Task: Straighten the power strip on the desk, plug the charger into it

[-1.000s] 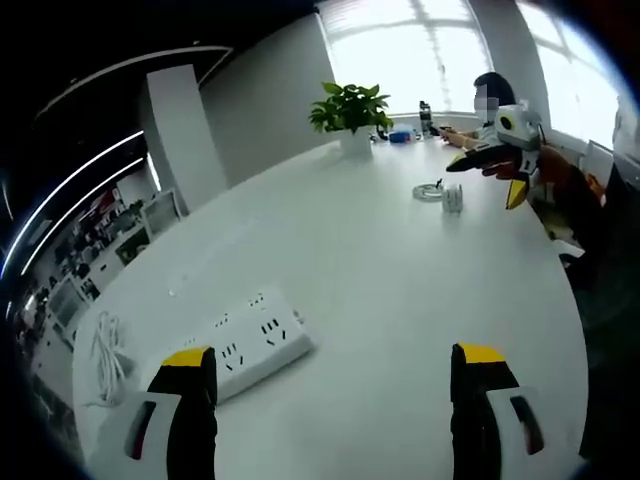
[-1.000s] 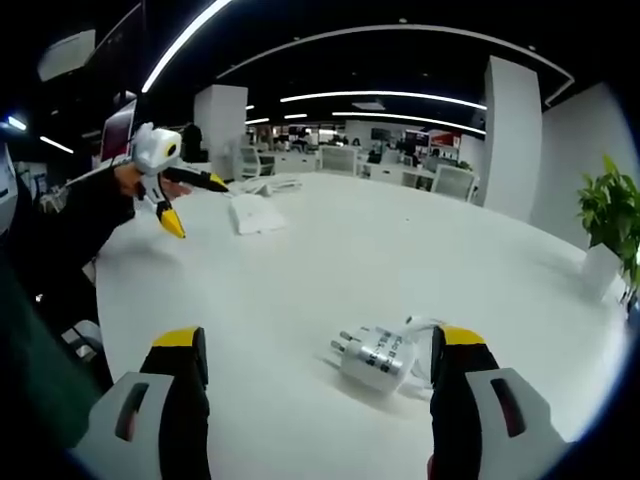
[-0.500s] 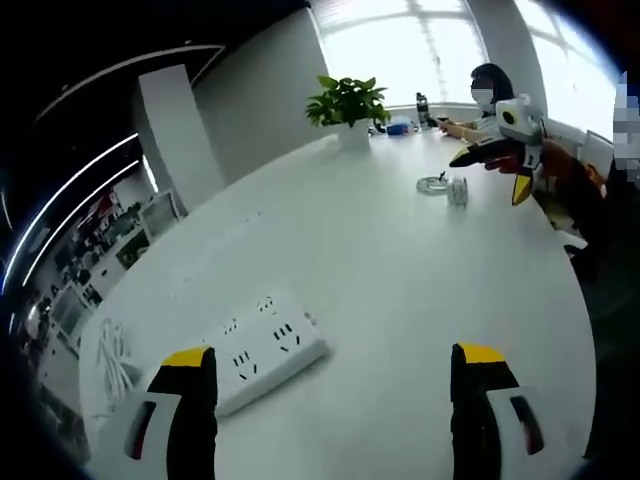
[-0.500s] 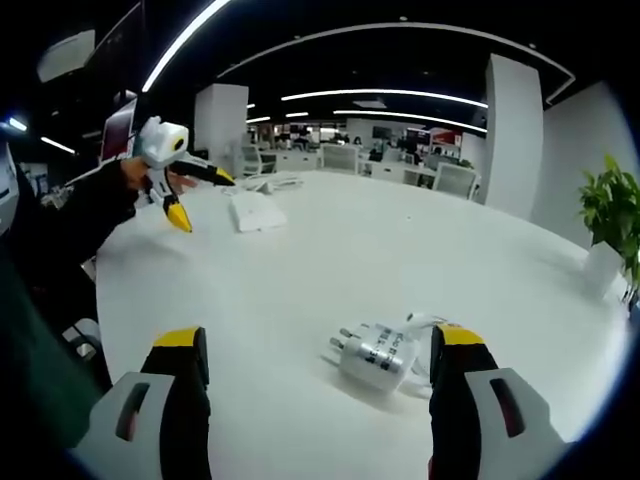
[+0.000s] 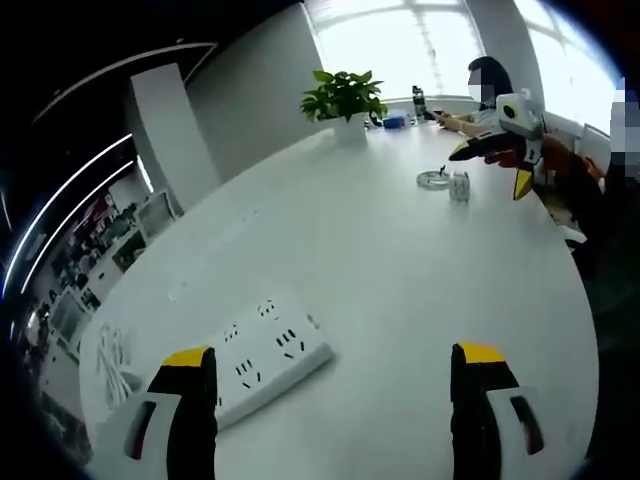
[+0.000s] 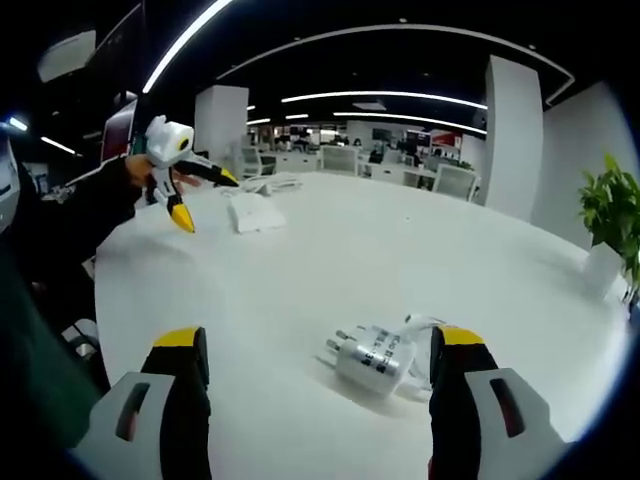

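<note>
Power strip (image 5: 262, 358) askew on desk (image 5: 400, 270); charger (image 6: 372, 357) between right gripper (image 6: 318, 375) jaws

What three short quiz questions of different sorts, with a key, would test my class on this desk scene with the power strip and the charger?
1. True or false: the white plastic charger with metal prongs is already plugged into the white rectangular power strip.
2. Multiple choice: the left tool is (A) open, holding nothing; (B) shut on the strip; (C) shut on the charger.
3. Fill in: at the far edge of the round white desk stands a green potted ____.

Key: 1 false, the charger lies loose on the desk in front of the open right tool; 2 A; 3 plant.
</note>
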A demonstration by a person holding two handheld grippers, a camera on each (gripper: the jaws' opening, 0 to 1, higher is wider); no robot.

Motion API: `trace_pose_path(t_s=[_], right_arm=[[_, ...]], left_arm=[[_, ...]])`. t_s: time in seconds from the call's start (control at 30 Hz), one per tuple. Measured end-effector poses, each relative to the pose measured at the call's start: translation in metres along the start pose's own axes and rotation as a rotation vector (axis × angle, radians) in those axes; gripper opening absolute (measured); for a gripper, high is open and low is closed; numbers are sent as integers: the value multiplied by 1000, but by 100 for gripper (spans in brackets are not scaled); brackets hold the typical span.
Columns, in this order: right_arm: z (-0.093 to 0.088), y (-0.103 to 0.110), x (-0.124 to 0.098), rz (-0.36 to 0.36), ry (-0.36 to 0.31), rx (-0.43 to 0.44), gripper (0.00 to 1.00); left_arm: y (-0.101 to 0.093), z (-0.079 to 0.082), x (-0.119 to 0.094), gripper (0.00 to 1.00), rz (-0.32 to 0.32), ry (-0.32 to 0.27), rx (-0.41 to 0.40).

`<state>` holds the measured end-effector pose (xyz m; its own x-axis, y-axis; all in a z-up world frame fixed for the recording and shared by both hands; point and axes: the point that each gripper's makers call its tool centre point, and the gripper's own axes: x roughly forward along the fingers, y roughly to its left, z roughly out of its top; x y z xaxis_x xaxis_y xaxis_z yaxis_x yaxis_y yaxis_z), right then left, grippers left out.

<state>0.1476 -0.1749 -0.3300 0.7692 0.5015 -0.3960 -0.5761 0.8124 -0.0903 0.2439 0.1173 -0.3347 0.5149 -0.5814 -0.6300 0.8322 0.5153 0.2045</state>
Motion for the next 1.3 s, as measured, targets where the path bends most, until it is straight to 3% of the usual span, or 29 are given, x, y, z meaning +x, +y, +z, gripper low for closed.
trace_pose_path(t_s=[0.27,0.73,1.3], right_arm=[[2,1,4,13,-2,-1,91],[4,-2,8,13,-2,-7,91],[4,-6,9,8,-2,-3,91]], left_arm=[[2,-5,5,99,-29,15,22],[26,-8,9,99,-3,17,26],[35,-9,11,99,-18,37,42]])
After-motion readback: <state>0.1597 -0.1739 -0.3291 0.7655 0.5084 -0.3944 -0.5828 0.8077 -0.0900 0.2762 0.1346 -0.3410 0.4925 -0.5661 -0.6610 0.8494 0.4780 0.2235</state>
